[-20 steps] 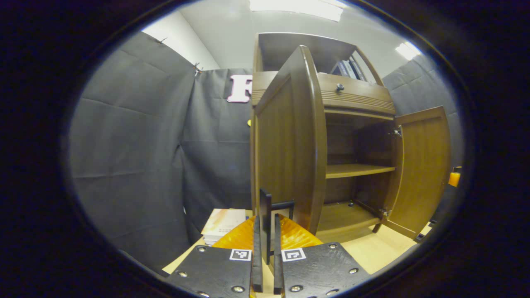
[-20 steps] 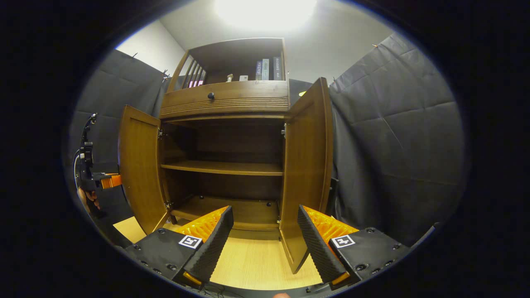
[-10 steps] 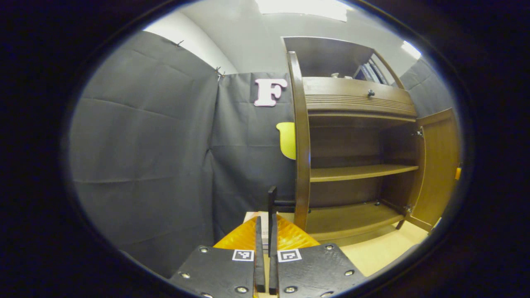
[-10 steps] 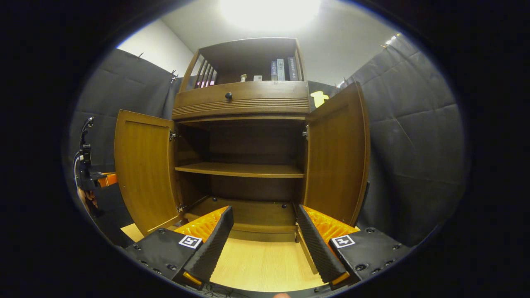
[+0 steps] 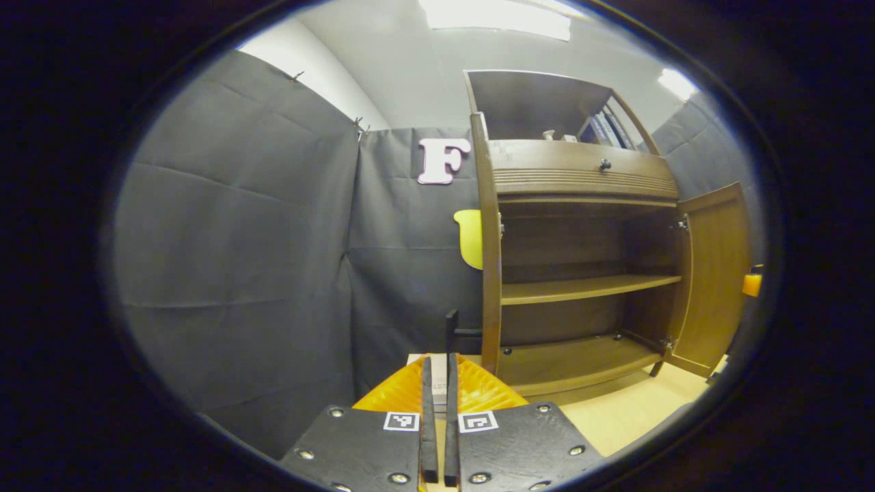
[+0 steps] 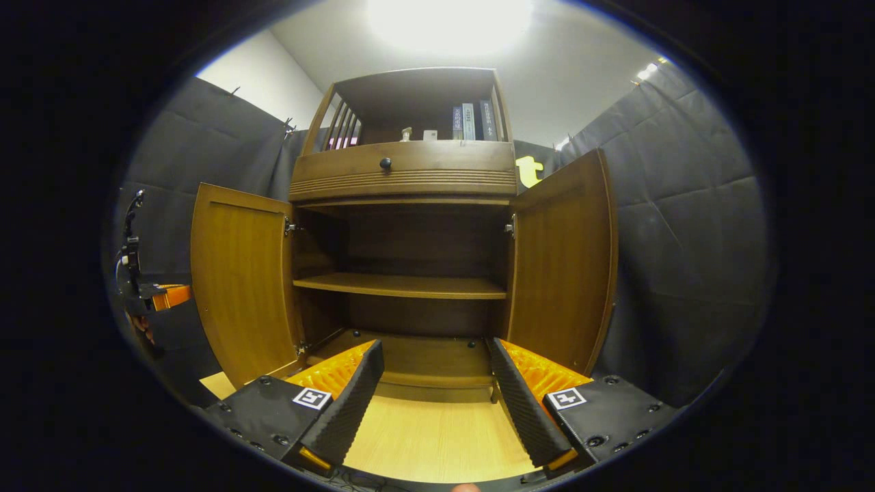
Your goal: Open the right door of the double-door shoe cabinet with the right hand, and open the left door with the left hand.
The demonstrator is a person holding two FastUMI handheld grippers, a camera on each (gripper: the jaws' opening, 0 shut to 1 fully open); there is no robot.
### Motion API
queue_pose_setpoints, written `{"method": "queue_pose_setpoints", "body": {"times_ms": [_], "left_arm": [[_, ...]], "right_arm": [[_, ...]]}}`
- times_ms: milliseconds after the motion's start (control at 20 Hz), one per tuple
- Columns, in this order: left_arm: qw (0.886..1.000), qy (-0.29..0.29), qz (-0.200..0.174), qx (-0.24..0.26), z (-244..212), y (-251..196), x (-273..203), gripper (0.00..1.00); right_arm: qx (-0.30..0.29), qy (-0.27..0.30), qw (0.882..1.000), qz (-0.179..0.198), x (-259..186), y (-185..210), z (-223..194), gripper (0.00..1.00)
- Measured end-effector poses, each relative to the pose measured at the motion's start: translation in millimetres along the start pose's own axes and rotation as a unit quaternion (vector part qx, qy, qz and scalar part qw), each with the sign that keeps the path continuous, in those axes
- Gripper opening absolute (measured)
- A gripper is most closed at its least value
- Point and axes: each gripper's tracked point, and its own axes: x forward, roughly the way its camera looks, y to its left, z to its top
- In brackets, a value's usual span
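Black cloth walled my booth around the shoe cabinet point(image 6: 403, 225), standing on pale flooring; its left door point(image 6: 239, 280) and right door point(image 6: 564, 260) stood wide. My left gripper point(image 5: 439, 410) pinched that door's handle point(image 5: 452, 335); my right gripper point(image 6: 431, 403) gaped empty before the shelves.

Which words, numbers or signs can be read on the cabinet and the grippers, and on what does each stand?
No text here can be read.
Book spines on the top shelf: print there, too small to read.
Square markers on the right gripper and left gripper: black-and-white patterns, no letters.
Left door, right door, drawer front: no writing.
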Motion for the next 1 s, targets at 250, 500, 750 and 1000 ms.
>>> {"method": "queue_pose_setpoints", "body": {"times_ms": [250,500,750,1000], "left_arm": [[1.000,-0.015,0.006,0.007,11,-2,-9,0.07],[1.000,-0.021,-0.006,0.013,19,-11,-17,0.06],[1.000,-0.018,-0.006,0.021,22,-11,-26,0.06],[1.000,-0.019,-0.002,0.024,22,-10,-30,0.08]], "right_arm": [[-0.002,-0.006,1.000,-0.011,-21,-32,11,1.00],[-0.007,-0.017,0.999,-0.031,-44,-68,15,0.99],[-0.003,-0.026,0.998,-0.049,-70,-94,21,0.97],[-0.002,-0.021,0.998,-0.056,-86,-106,14,0.99]]}}
